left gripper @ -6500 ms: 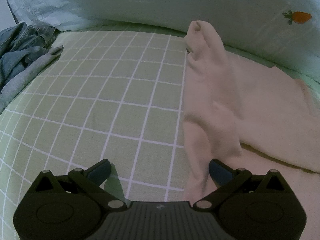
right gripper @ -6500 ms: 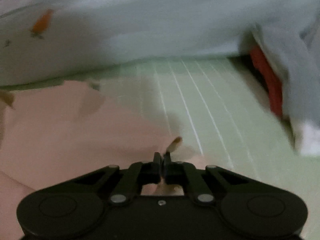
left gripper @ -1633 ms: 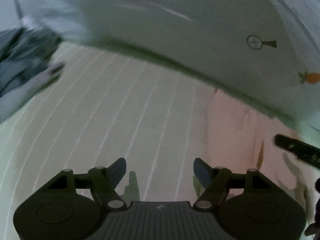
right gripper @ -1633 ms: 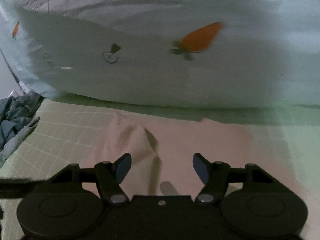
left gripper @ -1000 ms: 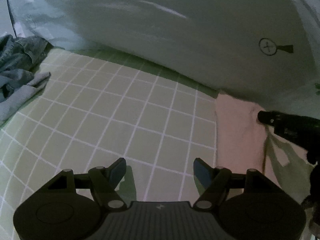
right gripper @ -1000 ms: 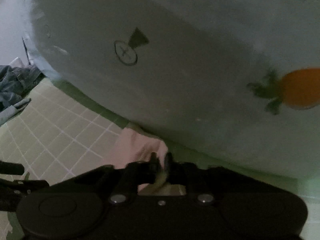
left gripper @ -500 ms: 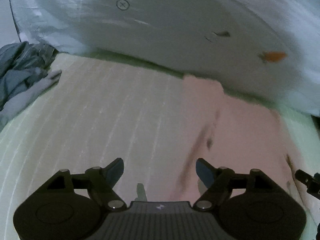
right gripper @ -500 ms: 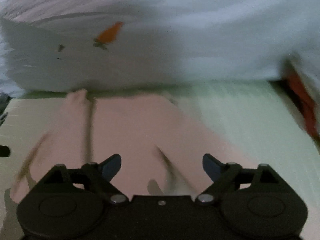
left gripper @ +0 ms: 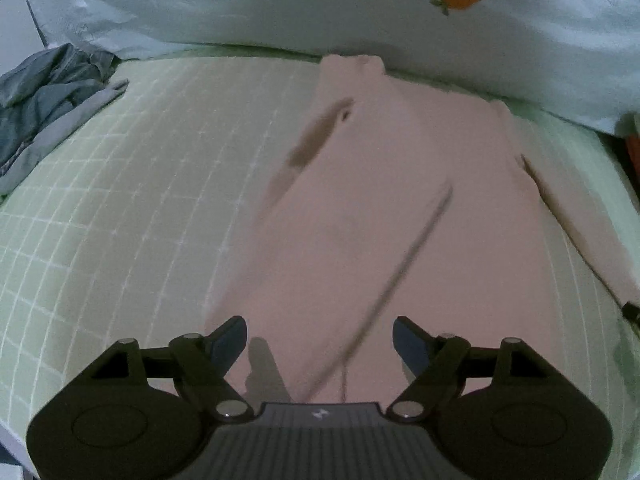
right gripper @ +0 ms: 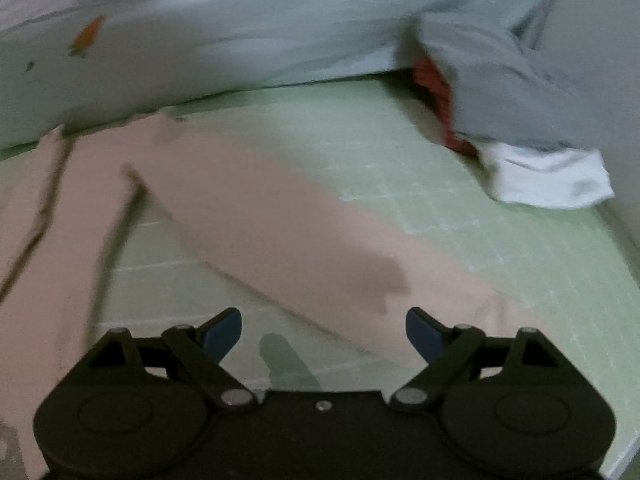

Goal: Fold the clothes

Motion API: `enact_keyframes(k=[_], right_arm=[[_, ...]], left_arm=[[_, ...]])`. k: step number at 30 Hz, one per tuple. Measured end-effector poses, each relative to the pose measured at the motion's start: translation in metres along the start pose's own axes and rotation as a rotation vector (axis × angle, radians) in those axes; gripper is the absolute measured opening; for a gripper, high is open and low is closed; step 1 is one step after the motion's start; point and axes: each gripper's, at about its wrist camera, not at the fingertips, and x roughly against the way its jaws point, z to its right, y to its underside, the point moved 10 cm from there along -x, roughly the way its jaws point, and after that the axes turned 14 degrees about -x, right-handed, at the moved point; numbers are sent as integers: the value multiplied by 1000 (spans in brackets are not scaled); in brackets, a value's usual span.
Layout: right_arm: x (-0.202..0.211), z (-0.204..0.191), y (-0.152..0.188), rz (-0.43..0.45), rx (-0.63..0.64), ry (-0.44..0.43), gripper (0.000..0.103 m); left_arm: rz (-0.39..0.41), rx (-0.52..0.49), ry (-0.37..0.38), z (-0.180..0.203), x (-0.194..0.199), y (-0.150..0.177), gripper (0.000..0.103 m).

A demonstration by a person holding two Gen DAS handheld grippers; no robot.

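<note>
A pale pink garment (left gripper: 380,208) lies spread on the green checked bed sheet (left gripper: 120,184), its left sleeve folded in over the body. My left gripper (left gripper: 319,340) hovers open above the garment's near part, nothing between its fingers. In the right wrist view the garment's long pink sleeve (right gripper: 288,232) runs diagonally across the sheet (right gripper: 460,208). My right gripper (right gripper: 323,330) stands open just over that sleeve's lower stretch, holding nothing. Both views are a little blurred by motion.
A white quilt with carrot prints (left gripper: 360,8) is bunched along the far side of the bed. Grey-blue clothes (left gripper: 44,92) are heaped at the far left. At the far right lie a grey cloth (right gripper: 504,92), something red (right gripper: 436,92) and a white cloth (right gripper: 548,176).
My right gripper let go of the pink cloth, opened and swung right to the other sleeve. The left gripper moved right, from bare sheet to over the garment.
</note>
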Motion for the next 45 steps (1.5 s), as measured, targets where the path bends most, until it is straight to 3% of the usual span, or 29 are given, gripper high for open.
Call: enact_keyframes(k=[6, 11, 16, 27, 29, 30, 31, 32, 33, 36, 40, 45], right_arm=[[-9, 60, -14, 46, -35, 102, 96], [-25, 99, -14, 22, -144, 146, 102], [-27, 113, -12, 19, -238, 126, 103], [-26, 113, -8, 24, -303, 161, 103], [-25, 109, -9, 16, -286, 144, 95], [-22, 103, -10, 17, -259, 115, 78], [-20, 95, -11, 6, -234, 96, 53], [-18, 87, -11, -4, -209, 77, 40], [-15, 79, -12, -15, -184, 58, 12], [-2, 54, -16, -18, -160, 24, 12], [36, -13, -28, 55, -87, -102, 12], [69, -127, -20, 38, -24, -367, 12]], left_arm=[[-9, -70, -26, 15, 14, 18, 81], [-10, -65, -55, 12, 23, 23, 82], [-4, -31, -79, 3, 31, 27, 85], [6, 0, -65, -20, 34, 34, 85], [15, 0, -47, -25, 32, 32, 85], [17, -1, -35, -27, 31, 30, 85], [15, 1, -24, -32, 29, 29, 85], [17, 9, -17, -36, 28, 27, 85], [24, 21, -10, -41, 27, 24, 85], [58, 49, 6, -58, 26, 12, 85], [80, 66, 9, -84, 23, 0, 85], [107, 90, 14, -117, 22, -3, 85]])
